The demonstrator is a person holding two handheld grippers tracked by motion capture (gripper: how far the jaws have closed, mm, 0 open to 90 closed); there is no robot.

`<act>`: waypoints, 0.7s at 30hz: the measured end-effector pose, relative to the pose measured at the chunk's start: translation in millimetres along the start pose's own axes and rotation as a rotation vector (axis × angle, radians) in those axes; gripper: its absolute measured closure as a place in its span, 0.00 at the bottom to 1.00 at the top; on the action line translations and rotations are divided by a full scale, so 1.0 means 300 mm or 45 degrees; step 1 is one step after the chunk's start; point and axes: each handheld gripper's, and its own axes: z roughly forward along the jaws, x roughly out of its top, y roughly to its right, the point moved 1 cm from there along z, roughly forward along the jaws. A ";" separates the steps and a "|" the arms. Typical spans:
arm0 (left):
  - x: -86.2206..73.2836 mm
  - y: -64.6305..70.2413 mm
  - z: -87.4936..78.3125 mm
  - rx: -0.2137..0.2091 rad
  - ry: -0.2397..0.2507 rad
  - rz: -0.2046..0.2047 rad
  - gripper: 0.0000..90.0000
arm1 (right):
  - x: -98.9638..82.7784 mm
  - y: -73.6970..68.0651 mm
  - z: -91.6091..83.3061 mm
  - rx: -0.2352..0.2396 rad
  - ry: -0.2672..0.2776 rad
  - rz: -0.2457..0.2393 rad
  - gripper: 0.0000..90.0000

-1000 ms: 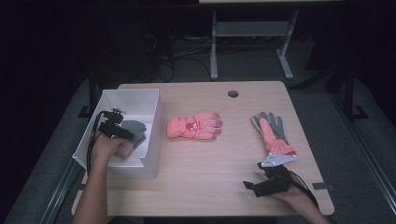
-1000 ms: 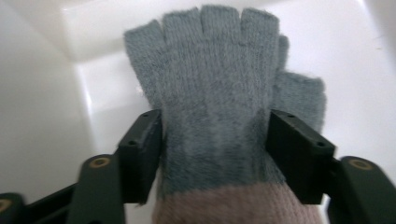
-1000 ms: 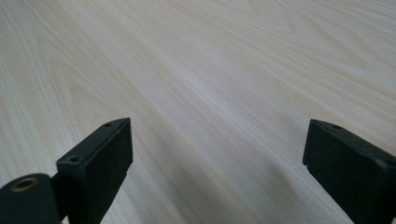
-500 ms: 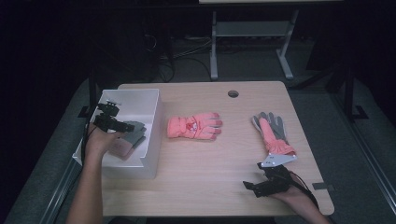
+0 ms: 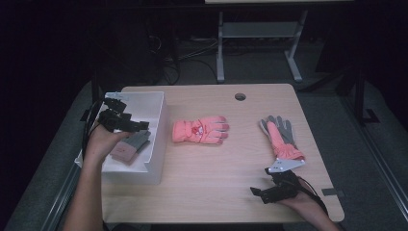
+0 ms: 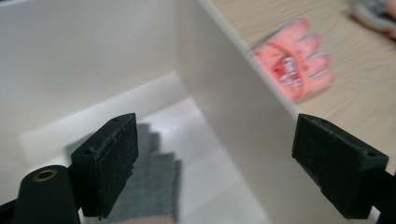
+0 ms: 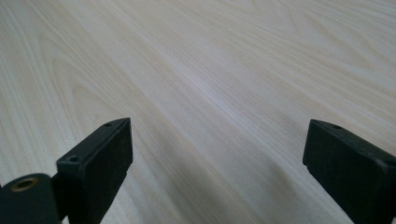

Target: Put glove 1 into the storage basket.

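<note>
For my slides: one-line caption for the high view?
Left claw open over grey glove in white bin; two gloves remain on table.

I'm working in what looks like a lab: a bare wooden table (image 5: 207, 163) with a cable hole (image 5: 240, 96) near its far edge, grey carpet (image 5: 327, 96), tangled cables (image 5: 178, 57) and a metal stand (image 5: 255, 43) beyond.

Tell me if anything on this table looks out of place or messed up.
Nothing looks spilled or damaged. One grey glove lies in the white bin, under the open left gripper. A coral glove lies flat mid-table and a grey and coral glove lies at the right, near the open right gripper.
</note>
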 end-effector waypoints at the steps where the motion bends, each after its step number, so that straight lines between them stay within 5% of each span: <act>1: 0.009 0.015 -0.001 -0.019 0.007 0.014 0.16 | 0.000 0.000 0.000 0.000 0.001 0.001 0.09; 21: 0.103 0.388 0.052 -0.222 0.073 0.205 0.16 | -0.001 0.004 -0.006 0.001 0.002 -0.008 0.09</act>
